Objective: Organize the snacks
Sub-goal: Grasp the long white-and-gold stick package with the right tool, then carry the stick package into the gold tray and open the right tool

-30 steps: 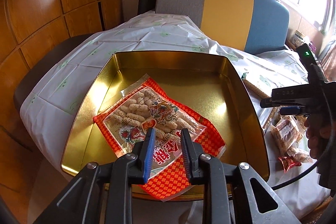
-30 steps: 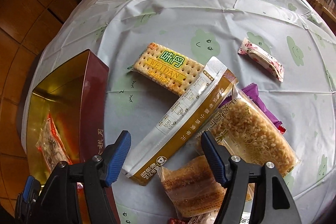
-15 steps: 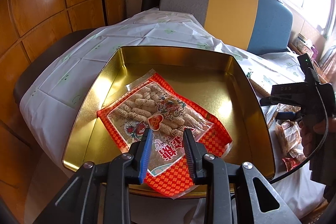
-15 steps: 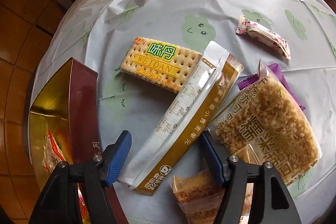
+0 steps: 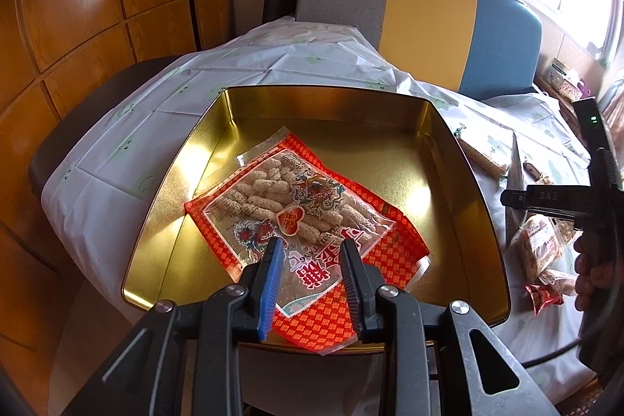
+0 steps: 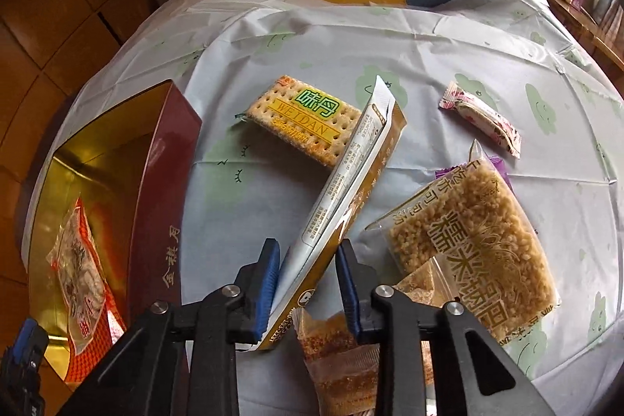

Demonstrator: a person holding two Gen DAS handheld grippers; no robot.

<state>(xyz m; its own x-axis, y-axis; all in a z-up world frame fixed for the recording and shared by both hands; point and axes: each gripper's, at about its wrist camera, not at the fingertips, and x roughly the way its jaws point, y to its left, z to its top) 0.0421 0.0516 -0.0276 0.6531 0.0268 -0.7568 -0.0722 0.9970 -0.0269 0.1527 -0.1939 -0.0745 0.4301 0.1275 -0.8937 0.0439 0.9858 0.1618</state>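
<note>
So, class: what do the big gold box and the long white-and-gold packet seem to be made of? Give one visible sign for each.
Gold box: probably thin metal, a tin, since its glossy inner walls give mirror-like reflections. Long white-and-gold packet: likely plastic or foil-laminate film, slightly shiny and printed, with a flat crimped seal at its far end.

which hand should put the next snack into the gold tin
Right, probably. The right gripper is closing around the long gold-and-white packet beside the tin; the left gripper hovers, holding nothing.
</note>
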